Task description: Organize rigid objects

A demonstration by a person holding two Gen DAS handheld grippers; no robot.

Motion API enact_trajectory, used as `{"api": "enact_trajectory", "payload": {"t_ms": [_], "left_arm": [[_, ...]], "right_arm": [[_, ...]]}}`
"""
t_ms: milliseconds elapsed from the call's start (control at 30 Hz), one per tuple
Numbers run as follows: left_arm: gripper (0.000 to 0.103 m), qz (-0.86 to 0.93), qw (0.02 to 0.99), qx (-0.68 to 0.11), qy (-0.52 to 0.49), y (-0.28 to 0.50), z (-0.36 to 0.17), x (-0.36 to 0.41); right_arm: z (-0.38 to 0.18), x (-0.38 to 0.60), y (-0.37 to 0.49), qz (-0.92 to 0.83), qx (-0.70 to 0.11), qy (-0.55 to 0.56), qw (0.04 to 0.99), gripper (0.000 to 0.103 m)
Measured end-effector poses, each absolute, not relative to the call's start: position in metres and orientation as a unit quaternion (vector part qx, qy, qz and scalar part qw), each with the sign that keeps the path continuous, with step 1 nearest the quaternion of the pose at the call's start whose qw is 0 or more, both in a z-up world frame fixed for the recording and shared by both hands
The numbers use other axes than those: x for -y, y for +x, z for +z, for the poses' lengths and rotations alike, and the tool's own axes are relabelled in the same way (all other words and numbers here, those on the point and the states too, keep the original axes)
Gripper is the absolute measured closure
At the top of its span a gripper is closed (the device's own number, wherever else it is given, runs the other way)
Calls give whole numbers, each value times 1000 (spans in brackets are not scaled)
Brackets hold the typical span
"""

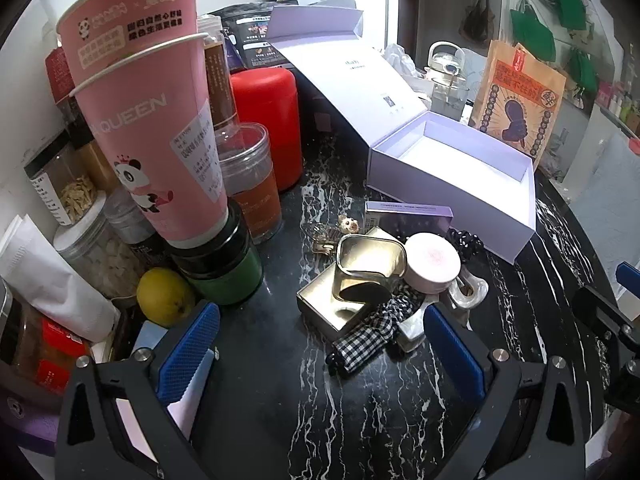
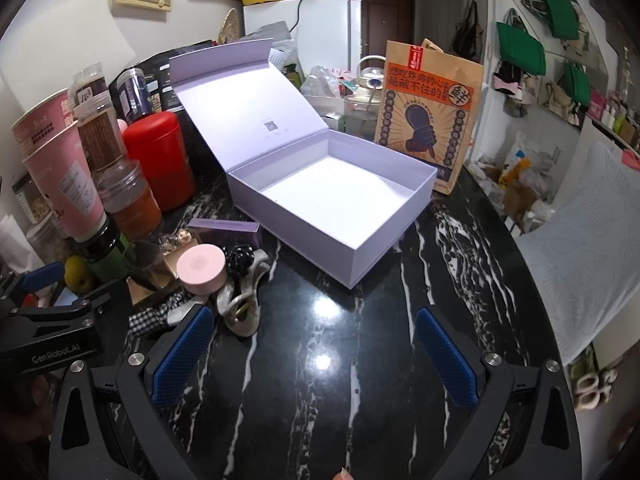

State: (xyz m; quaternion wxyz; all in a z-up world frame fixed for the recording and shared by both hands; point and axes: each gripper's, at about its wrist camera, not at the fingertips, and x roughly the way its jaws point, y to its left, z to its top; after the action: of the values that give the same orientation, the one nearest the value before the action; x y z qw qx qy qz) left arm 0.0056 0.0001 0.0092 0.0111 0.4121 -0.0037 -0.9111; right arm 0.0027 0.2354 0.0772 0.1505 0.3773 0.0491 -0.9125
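Observation:
An open lavender box (image 1: 480, 220) (image 2: 300, 236) with its lid tilted back stands empty on the black marble table (image 2: 360, 340). To its left lies a pile of small items: a gold tin (image 1: 360, 276), a round pink compact (image 1: 432, 264) (image 2: 200, 270), a slim purple box (image 1: 408, 214) (image 2: 224, 226), a checked scrunchie (image 1: 368, 332), a black dotted scrunchie (image 2: 240, 256) and a pale claw clip (image 2: 244, 308). My left gripper (image 1: 320, 352) hovers open just in front of the pile. My right gripper (image 2: 316, 360) is open over bare table in front of the box.
Stacked pink paper cups (image 1: 152, 120), a red canister (image 1: 268, 120), jars, a green jar (image 1: 224, 272) and a lemon (image 1: 166, 296) crowd the left. A brown paper bag (image 2: 428, 120) and a glass kettle (image 2: 368, 92) stand behind the box. The table edge curves away on the right.

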Motion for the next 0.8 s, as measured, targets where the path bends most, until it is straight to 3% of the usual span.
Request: {"api": "enact_trajectory", "payload": {"t_ms": [800], "left_arm": [[0, -908, -14, 16, 419, 9, 9, -12]], "right_arm": [[77, -240, 6, -912, -43, 380, 147, 0]]}}
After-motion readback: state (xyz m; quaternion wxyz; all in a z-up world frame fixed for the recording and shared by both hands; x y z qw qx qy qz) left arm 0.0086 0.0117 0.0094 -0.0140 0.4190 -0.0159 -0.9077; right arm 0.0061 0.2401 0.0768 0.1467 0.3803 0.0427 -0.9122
